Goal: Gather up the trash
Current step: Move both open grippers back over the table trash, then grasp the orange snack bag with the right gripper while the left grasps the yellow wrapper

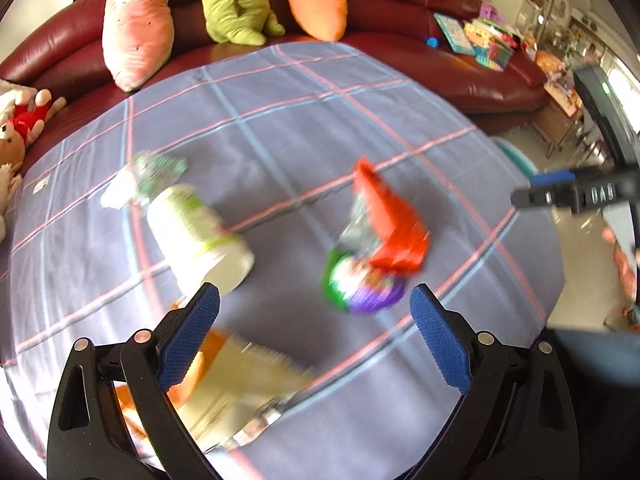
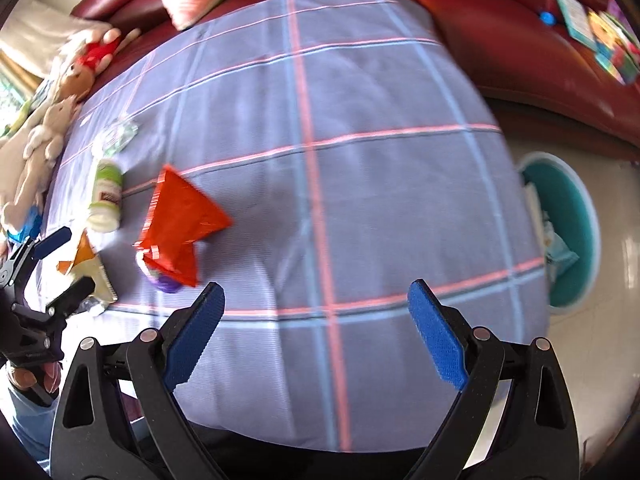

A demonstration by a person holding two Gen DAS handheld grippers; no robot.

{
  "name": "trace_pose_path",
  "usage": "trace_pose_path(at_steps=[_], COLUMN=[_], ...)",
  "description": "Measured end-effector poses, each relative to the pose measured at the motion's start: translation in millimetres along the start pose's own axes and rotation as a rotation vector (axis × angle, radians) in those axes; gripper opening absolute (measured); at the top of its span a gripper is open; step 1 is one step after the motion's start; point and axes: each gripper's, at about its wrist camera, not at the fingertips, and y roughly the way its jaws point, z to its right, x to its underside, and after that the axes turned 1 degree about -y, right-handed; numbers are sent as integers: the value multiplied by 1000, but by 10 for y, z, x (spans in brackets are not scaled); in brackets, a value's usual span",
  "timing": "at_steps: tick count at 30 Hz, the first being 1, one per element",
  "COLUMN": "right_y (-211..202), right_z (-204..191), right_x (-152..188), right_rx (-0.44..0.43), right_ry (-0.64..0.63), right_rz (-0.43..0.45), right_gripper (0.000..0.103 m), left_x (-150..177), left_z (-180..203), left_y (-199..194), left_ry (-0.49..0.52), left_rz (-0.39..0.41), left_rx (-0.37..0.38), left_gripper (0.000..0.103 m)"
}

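Trash lies on a plaid cloth (image 1: 304, 128): a white bottle (image 1: 200, 236) on its side, a red wrapper (image 1: 390, 224) over a purple-green item (image 1: 362, 284), a clear crumpled wrapper (image 1: 150, 178), and an orange-and-cream packet (image 1: 236, 384). My left gripper (image 1: 316, 320) hangs open just above the packet, nothing held. In the right wrist view my right gripper (image 2: 316, 320) stands open over bare cloth, with the red wrapper (image 2: 180, 220), bottle (image 2: 106, 196) and packet (image 2: 90, 268) to its left. A teal bin (image 2: 576, 232) sits on the floor beyond the cloth's right edge.
A dark red sofa (image 1: 460, 68) wraps the far side, holding plush toys (image 1: 136, 24) and books (image 1: 476, 36). More soft toys (image 2: 48, 128) lie at the cloth's left edge. The other gripper (image 1: 576, 194) shows at the right of the left wrist view.
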Motion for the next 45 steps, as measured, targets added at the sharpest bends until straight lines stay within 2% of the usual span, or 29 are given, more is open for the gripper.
trace_pose_path(at_steps=[9, 13, 16, 17, 19, 20, 21, 22, 25, 28, 38, 40, 41, 42, 45], right_y=[228, 285, 321, 320, 329, 333, 335, 338, 371, 457, 858, 844, 838, 842, 813], right_z=[-474, -548, -588, -592, -611, -618, -626, -633, -672, -750, -934, -908, -897, -881, -810], right_x=[69, 79, 78, 77, 54, 32, 3, -18, -129, -234, -393, -376, -373, -369, -336], right_rx=[-43, -43, -40, -39, -40, -43, -46, -50, -74, -102, -152, -154, -162, -170, -166], right_ry=[-51, -56, -60, -62, -59, -54, -48, -42, -14, -1, -5, -12, -13, -13, -12], right_rz=[-48, -58, -69, -70, -71, -70, -67, -64, -58, -67, -118, -88, -82, -88, -84], right_gripper=[89, 89, 89, 89, 89, 89, 89, 89, 89, 89, 89, 76, 49, 32, 31], left_x=[608, 724, 756, 773, 769, 764, 756, 749, 707, 669, 632, 625, 631, 624, 612], left_z=[-473, -661, -752, -772, -805, -831, -832, -839, -812, -733, -716, -723, -716, -712, -684], left_y=[-136, -85, -14, -4, 44, 61, 73, 85, 116, 167, 172, 188, 187, 194, 180], left_ry=[85, 67, 37, 32, 7, -21, -38, -57, -91, -103, -155, -172, -175, -177, -184], left_rz=[-103, -121, -121, -114, -114, -109, -101, -94, -73, -68, -60, -63, -64, -62, -48], left_rx=[-90, -116, -106, -104, -86, -65, -51, -38, -5, 25, 27, 28, 29, 27, 15], left_gripper=[96, 96, 95, 91, 62, 56, 43, 34, 30, 30, 30, 30, 30, 30, 27])
